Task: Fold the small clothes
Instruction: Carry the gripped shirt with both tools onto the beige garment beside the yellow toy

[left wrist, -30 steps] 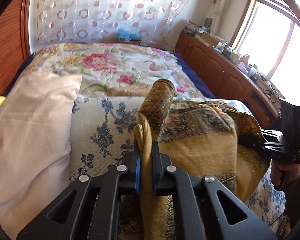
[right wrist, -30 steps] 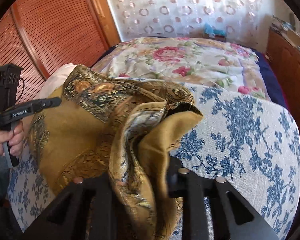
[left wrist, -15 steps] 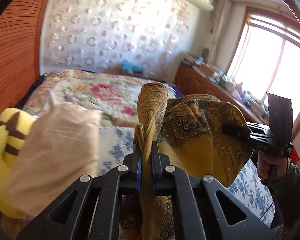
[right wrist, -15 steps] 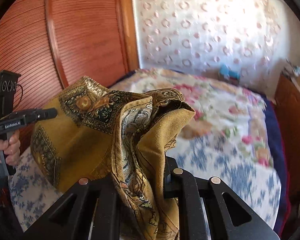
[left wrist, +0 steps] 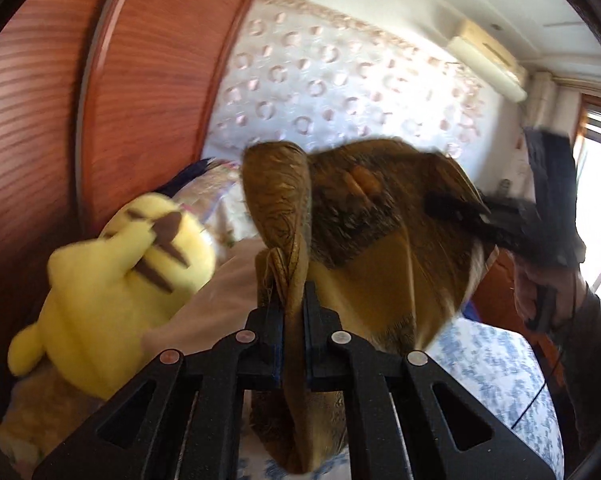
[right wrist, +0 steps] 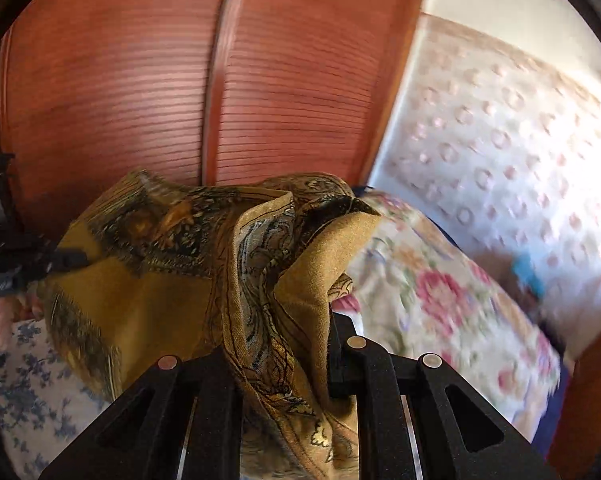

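Note:
A mustard-yellow cloth (left wrist: 364, 248) with dark ornate borders hangs in the air, stretched between both grippers. In the left wrist view my left gripper (left wrist: 290, 300) is shut on a bunched edge of it, and the fabric trails down between the fingers. To the right in that view, my right gripper (left wrist: 500, 220), held by a hand (left wrist: 540, 296), pinches the cloth's far edge. In the right wrist view the cloth (right wrist: 160, 280) drapes over my right gripper (right wrist: 288, 320), which is shut on a fold; its fingertips are hidden. My left gripper (right wrist: 60, 260) grips the far left edge.
A yellow plush toy (left wrist: 112, 280) and a beige pillow (left wrist: 220, 308) lie at the left by the red-brown wardrobe doors (right wrist: 140, 80). Below is a blue-flowered white cover (left wrist: 492, 368). The flowered quilt on the bed (right wrist: 440, 300) stretches right, toward the patterned curtain wall (right wrist: 500, 140).
Both grippers have lifted the cloth off the blue-flowered cover and swung left toward the wardrobe, rolling as they went. The plush toy has come into the left wrist view.

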A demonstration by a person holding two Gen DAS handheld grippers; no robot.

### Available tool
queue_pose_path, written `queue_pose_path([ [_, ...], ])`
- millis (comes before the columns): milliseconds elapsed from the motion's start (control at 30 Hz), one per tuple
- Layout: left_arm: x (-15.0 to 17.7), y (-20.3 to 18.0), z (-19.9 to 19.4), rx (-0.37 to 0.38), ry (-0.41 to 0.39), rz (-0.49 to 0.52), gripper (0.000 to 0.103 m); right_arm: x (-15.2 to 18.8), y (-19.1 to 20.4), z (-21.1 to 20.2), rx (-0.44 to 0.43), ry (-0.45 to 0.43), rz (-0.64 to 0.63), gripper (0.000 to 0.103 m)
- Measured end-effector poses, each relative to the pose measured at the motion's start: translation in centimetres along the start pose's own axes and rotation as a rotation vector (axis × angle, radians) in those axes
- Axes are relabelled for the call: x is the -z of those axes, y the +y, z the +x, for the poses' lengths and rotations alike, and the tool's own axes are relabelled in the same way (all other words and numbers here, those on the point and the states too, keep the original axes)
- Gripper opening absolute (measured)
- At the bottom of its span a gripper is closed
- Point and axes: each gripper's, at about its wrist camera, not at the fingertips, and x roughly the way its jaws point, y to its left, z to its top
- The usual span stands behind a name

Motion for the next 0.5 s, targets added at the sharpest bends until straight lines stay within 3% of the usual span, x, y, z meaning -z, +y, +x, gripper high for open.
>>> queue_pose_path([
  [200, 2.1, 2.3, 0.6, -0.04, 0.042, -0.054, 0.008, -3.0, 2.1, 8.2, -0.039, 0.056, -0.15, 0.014],
  [367, 3.0, 2.8, 0.5, -0.065, 0.059, -0.07, 0.008, -4.0, 0.9, 12.7, -0.062, 0.081, -0.098, 0.015],
  [500, 3.6, 2.8, 0.4, -0.109, 0.064, -0.053, 0.013, -4.5, 0.3, 14.4, -0.066, 0.106, -0.013, 0.023],
])
